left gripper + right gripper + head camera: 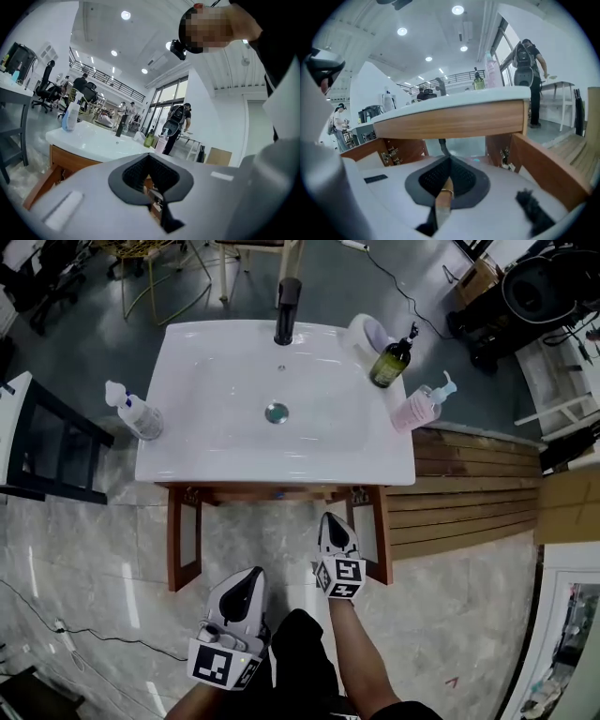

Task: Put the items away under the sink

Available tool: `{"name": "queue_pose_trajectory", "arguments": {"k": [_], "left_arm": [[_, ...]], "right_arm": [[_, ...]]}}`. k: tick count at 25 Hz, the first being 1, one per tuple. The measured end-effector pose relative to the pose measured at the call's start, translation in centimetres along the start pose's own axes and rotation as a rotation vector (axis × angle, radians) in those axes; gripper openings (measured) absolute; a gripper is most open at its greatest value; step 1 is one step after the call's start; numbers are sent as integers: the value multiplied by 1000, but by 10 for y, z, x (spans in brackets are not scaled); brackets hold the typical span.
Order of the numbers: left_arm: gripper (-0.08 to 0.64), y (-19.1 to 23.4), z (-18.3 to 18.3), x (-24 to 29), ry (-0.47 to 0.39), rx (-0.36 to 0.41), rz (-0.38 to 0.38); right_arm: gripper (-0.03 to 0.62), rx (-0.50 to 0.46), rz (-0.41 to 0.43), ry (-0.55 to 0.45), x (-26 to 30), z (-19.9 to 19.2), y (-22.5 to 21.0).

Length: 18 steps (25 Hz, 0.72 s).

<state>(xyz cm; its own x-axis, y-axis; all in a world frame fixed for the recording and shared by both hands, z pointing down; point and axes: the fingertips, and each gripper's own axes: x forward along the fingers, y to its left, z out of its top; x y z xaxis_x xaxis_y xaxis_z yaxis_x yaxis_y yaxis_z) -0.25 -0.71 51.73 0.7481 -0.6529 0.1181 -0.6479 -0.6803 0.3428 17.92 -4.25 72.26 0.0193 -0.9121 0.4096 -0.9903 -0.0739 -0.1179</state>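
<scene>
On the white sink top [187, 457] stand a clear spray bottle [139, 414] at the left, and a green pump bottle [391, 362] and a pink pump bottle [416, 410] at the right. A white container [364, 334] sits by the black faucet [286, 310]. The wooden cabinet below has both doors [184, 538] open. My right gripper [330, 521] is shut and empty, close in front of the cabinet opening [459, 145]. My left gripper [249, 579] is lower and further back, also shut with nothing in it. The left gripper view shows the spray bottle [70, 116] and the green bottle [149, 139].
A wooden slat platform [469, 488] lies right of the cabinet. A dark frame [52, 442] stands at the left. A cable [94, 638] runs over the marble floor. The right door [543, 171] swings out near my right gripper [449, 159]. People stand in the background.
</scene>
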Motion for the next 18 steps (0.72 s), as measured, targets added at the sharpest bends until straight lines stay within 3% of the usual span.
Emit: {"name": "queue_pose_trajectory", "arguments": {"k": [9,18], "left_arm": [[5,-47,78,-34,19,-3,12],[5,-95,154,-62,9,26,-23]], "right_arm": [[14,24,2,68,-85,58,32],[14,32,14,100,-165,120,67]]}}
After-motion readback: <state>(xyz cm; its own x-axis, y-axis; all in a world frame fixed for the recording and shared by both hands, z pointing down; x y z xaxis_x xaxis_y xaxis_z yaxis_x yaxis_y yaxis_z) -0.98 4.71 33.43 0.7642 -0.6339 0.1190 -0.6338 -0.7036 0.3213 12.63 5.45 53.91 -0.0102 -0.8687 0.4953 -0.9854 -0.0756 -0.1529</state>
